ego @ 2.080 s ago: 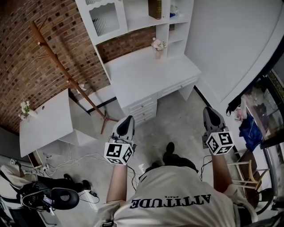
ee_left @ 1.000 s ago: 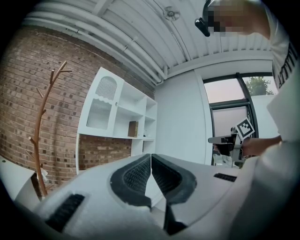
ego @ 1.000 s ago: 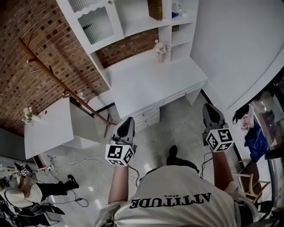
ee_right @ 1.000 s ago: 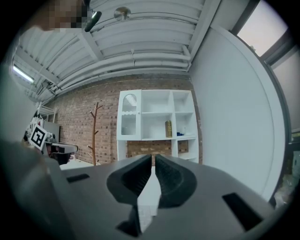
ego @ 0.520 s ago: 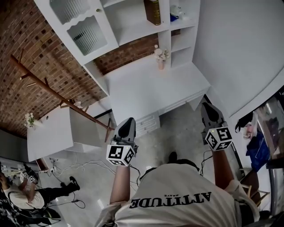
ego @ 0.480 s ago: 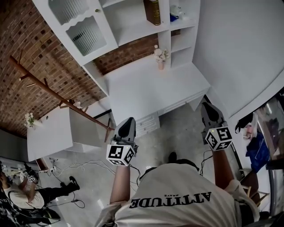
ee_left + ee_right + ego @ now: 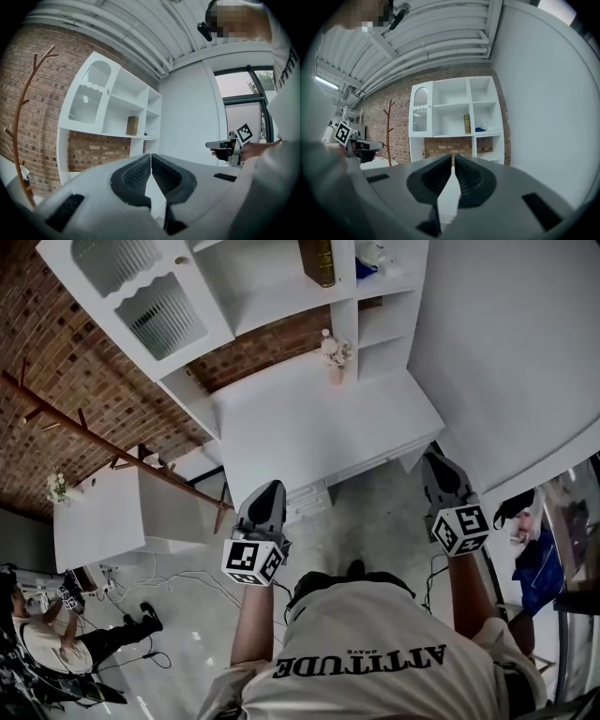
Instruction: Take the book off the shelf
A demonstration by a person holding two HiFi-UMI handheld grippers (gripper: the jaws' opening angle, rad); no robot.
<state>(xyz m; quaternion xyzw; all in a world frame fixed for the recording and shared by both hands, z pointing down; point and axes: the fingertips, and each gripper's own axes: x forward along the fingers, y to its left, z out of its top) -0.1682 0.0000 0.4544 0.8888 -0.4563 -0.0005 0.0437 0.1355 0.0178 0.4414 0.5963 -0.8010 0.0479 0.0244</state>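
A brown book (image 7: 319, 261) (image 7: 132, 125) (image 7: 467, 123) stands upright on a shelf of the white shelf unit (image 7: 281, 296) above the white desk (image 7: 319, 423). My left gripper (image 7: 268, 495) (image 7: 151, 161) is shut and empty, held level over the floor just short of the desk's front edge. My right gripper (image 7: 435, 468) (image 7: 453, 164) is shut with nothing in it, level near the desk's right corner. Both point toward the shelf unit, and the book is far beyond them.
A small vase of flowers (image 7: 332, 351) stands at the back of the desk. Blue and white items (image 7: 367, 259) sit in the compartment right of the book. A wooden coat stand (image 7: 112, 446) leans at the left beside a second white table (image 7: 103, 512). A seated person (image 7: 47, 634) and cables are at lower left.
Both grippers have advanced toward the desk as the person walked forward; the desk and shelf unit now sit closer and lower in the head view. Jaws stayed shut.
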